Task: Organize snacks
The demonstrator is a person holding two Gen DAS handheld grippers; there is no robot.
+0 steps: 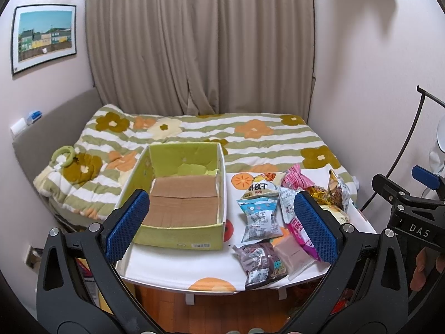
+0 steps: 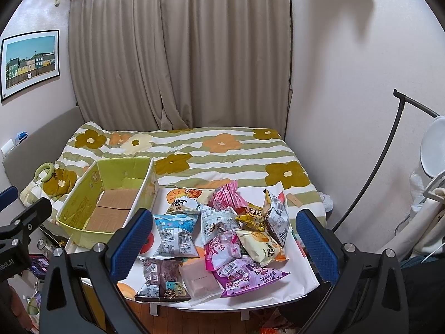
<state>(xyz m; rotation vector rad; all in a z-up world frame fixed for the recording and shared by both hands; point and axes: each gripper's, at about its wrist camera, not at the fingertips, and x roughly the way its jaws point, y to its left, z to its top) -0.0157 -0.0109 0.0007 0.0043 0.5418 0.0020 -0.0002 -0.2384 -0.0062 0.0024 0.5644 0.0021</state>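
Left hand-held gripper spread wide, blue pads well apart, gripping nothing, hovering above the near edge of the white tabletop. Between the pads from this left wrist view: a green cardboard box, open-topped, bare brown floor inside, standing on the tabletop's left half. To its right, a heap of snack packets, all lying outside the box: a light-blue packet just beside the box, a dark brown packet nearest the front edge, a pale pink packet touching it. Far right, the other gripper's black frame in view. Behind, a bed with flowered striped blanket and beige curtain. From the right wrist view: right hand-held gripper likewise spread, pinching nothing, poised over the snack heap. Below it a purple packet at the front, a magenta packet and a yellow-cream packet behind. Box off to the left, apart from the heap.
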